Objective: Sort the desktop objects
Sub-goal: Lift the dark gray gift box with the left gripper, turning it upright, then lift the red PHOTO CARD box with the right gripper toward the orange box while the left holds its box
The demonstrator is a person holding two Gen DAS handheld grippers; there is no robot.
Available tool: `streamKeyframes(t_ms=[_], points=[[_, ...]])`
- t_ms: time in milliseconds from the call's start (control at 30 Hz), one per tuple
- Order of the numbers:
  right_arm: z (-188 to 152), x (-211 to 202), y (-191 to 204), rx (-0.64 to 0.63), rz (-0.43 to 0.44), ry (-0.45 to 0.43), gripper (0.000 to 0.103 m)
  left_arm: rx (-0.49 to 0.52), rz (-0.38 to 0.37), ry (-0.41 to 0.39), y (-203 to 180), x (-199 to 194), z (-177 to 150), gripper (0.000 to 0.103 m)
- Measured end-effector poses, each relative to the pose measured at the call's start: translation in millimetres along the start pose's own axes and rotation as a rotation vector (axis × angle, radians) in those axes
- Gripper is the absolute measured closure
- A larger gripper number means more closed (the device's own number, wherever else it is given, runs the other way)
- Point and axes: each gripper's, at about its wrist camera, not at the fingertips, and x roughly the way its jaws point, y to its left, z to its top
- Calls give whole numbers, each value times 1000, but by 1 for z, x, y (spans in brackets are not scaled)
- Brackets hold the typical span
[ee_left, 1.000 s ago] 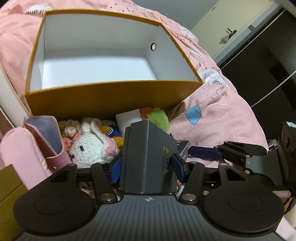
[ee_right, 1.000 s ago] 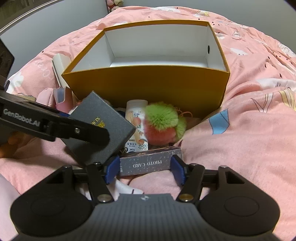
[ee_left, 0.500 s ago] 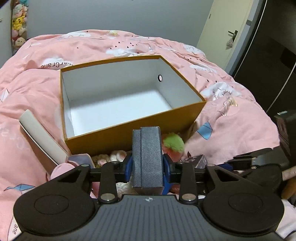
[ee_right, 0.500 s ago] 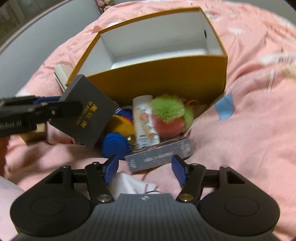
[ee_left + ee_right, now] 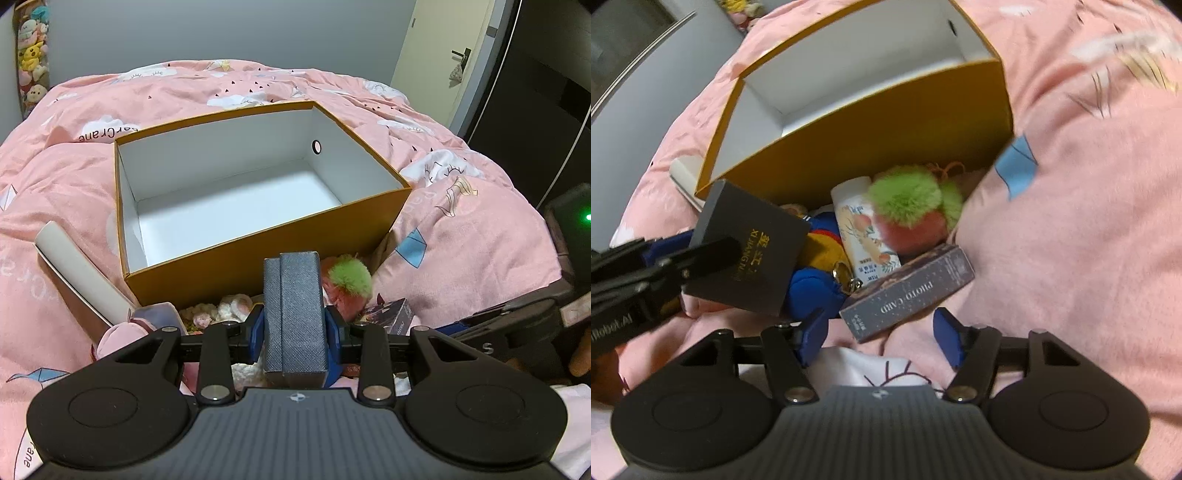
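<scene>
Left tongs (image 5: pixel 294 328) were clenched on a dark grey textured box (image 5: pixel 295 314), the blue pads pressing on both of its narrow sides. The box stood on edge, clear of the bedding, just in front of the near wall of the orange cardboard box (image 5: pixel 266 254). In the right wrist view the same grey box (image 5: pixel 750 251) showed gold lettering on its broad face, held up at the left by the left tongs' black finger.

The orange box sat open on the pink duvet (image 5: pixel 461 229); its white inside showed nothing in it, and one round hole was in the far right wall. A white lid or flap (image 5: pixel 74 273) lay tilted against its left side.

Right tongs (image 5: pixel 879 336) were released, jaws standing wide apart, nothing pressed between them. The "PHOTO CARD" box (image 5: pixel 908 291) lay flat on the duvet just ahead of the pads, apart from both.

The pile of remaining things lay in a hollow of the duvet against the orange box's near wall: a green-and-pink fluffy pom-pom (image 5: pixel 908 218), a white carton with a peach print (image 5: pixel 864 232) touching it, a blue-and-yellow plush item (image 5: pixel 816 258) with a metal ring, partly under the grey box. Pale crocheted toys (image 5: pixel 221 310) showed in the left view; exact shapes unclear, as the tongs hid most of them.
</scene>
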Motion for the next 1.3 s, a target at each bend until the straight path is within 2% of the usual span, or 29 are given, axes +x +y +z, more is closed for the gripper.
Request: streamKeyframes(t_ms=[200, 400, 467, 533, 633, 700, 767, 833, 933, 967, 1067, 1167, 1300], points=[[4, 30, -5, 50, 22, 54, 36, -23, -10, 2, 3, 1, 0, 64], [-3, 20, 7, -26, 28, 13, 69, -34, -15, 1, 5, 1, 0, 64], [-3, 13, 7, -43, 36, 8, 94, -34, -15, 1, 5, 1, 0, 64], [-4, 2, 8, -79, 34, -19, 103, -36, -16, 1, 6, 1, 0, 64], [-4, -14, 10, -140, 4, -69, 103, -38, -17, 1, 6, 1, 0, 64], [-2, -24, 6, -156, -56, -115, 103, -38, -16, 1, 6, 0, 0, 64], [5, -29, -7, -119, -82, -134, 103, -38, -17, 2, 6, 1, 0, 64], [10, -25, -20, -37, -47, -107, 103, -39, -17, 1, 6, 0, 0, 64], [12, -23, -29, 71, 35, -71, 92, -38, -16, 1, 6, 1, 0, 64], [12, -21, -28, 85, 52, -65, 80, -38, -16, 2, 6, 0, 0, 64], [13, -17, -22, 106, 83, -58, 63, -39, -17, 1, 6, 1, 0, 64], [14, -6, -14, 114, 68, -33, 57, -43, -19, 2, 7, 1, -1, 64], [11, 18, -15, 146, 59, 12, 58, -43, -21, 2, 7, 2, 0, 64]])
